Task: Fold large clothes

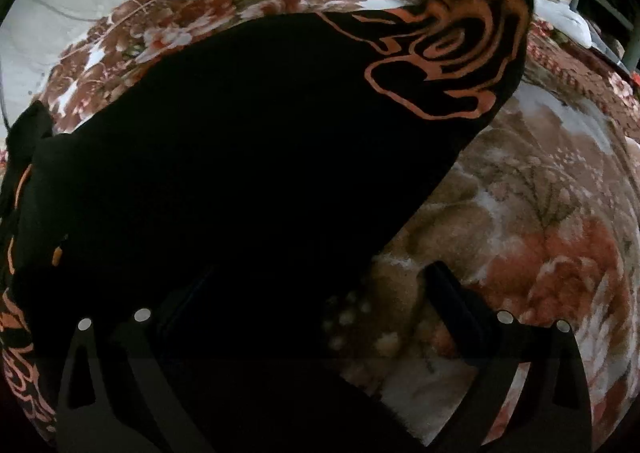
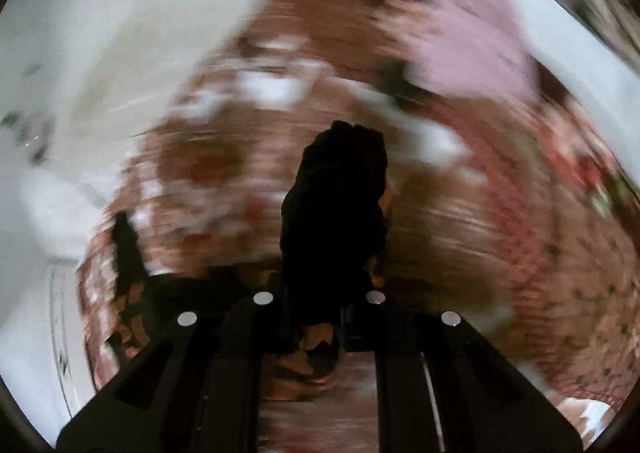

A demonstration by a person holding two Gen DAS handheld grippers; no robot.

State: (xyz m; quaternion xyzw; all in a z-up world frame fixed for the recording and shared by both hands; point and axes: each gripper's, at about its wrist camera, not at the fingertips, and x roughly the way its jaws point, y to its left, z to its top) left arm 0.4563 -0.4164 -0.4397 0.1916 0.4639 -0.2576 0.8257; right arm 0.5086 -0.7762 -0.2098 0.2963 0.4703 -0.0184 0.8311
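Note:
A large black garment with orange tribal print [image 1: 240,157] lies across a floral brown, red and white blanket [image 1: 540,233]. Part of it rises toward the top right of the left wrist view. My left gripper [image 1: 316,293] is open, its jaws wide apart. The left finger is lost against the black cloth and the right finger [image 1: 452,297] stands over the blanket. In the blurred right wrist view my right gripper [image 2: 320,317] is shut on a bunched black part of the garment [image 2: 336,205], which sticks up between the fingers.
A pale floor [image 1: 80,1] borders the blanket at the far left. A pink cloth [image 2: 472,53] lies at the blanket's far end. A white item and a metal frame [image 1: 592,9] stand at the right edge of the left wrist view.

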